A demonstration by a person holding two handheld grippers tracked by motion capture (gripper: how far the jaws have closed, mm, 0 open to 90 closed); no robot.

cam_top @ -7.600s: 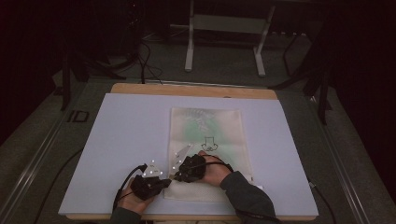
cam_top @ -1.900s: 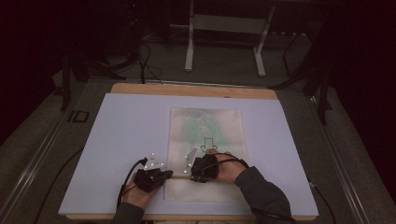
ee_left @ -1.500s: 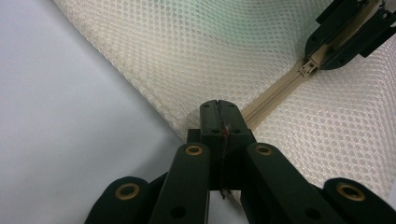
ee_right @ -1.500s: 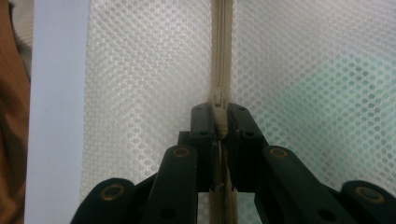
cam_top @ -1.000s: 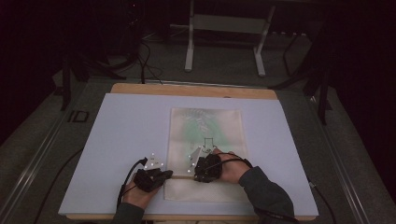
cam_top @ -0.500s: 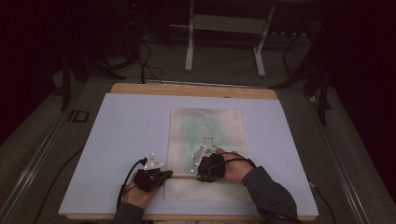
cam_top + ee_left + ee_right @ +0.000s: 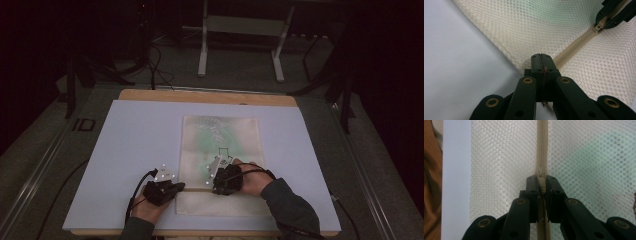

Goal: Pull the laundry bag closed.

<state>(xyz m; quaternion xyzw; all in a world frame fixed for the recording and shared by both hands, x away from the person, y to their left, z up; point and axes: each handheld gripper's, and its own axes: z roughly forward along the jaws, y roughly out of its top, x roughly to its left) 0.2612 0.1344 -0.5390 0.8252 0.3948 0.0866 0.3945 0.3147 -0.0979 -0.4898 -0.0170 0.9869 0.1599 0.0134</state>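
The mesh zipper bag (image 7: 220,165) lying flat on the table (image 7: 125,150) is pinned at its zipper end by the clamped left gripper (image 7: 541,65), while the zipper pull (image 7: 541,181) is pinched by the right gripper (image 7: 541,185), so a steady draw along the zipper (image 7: 574,47) is judged next.

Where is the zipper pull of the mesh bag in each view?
High view: lower centre, under the right gripper, too small to make out.
Left gripper view: zipper pull top right, in the far jaws.
Right gripper view: centre, pinched between the jaws.
Shared landmark: the beige zipper tape.
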